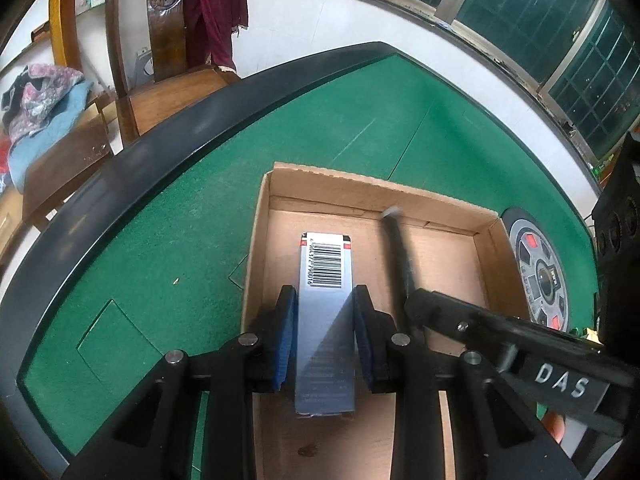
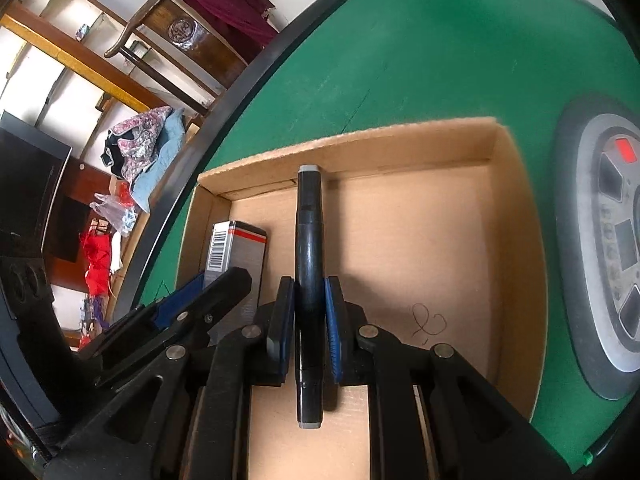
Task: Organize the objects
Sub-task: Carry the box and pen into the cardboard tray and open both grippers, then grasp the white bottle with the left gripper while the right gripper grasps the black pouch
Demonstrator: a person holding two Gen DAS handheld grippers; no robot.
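In the left wrist view, the left hand-held gripper (image 1: pixel 324 334) is clamped on a long silver cardboard packet with a black barcode (image 1: pixel 325 312). Its blue pads (image 1: pixel 285 340) press on both long sides of the packet. The packet sits over the floor of a shallow brown cardboard box (image 1: pixel 372 188); it is hard to tell if it touches the floor. The box rests on the bench with a green felt top and a dark rim (image 1: pixel 192 216). To the right, the black arm of the right hand-held gripper (image 1: pixel 420 304) reaches into the box, holding a blurred black marker pen with grey ends (image 1: pixel 398 248). A round grey control panel with red buttons (image 1: pixel 540 272) lies in the felt just beside the box. A brown wooden chair (image 1: pixel 168 40) stands behind the bench.

In the right wrist view, the right hand-held gripper (image 2: pixel 310 320) is clenched around the middle of the marker pen (image 2: pixel 309 240), which points at the far wall of the box (image 2: pixel 360 148). The silver packet (image 2: pixel 236 252) stands to its left, with the left hand-held gripper (image 2: pixel 192 304) on it. A small pen scribble (image 2: pixel 428 320) marks the box floor on the right.
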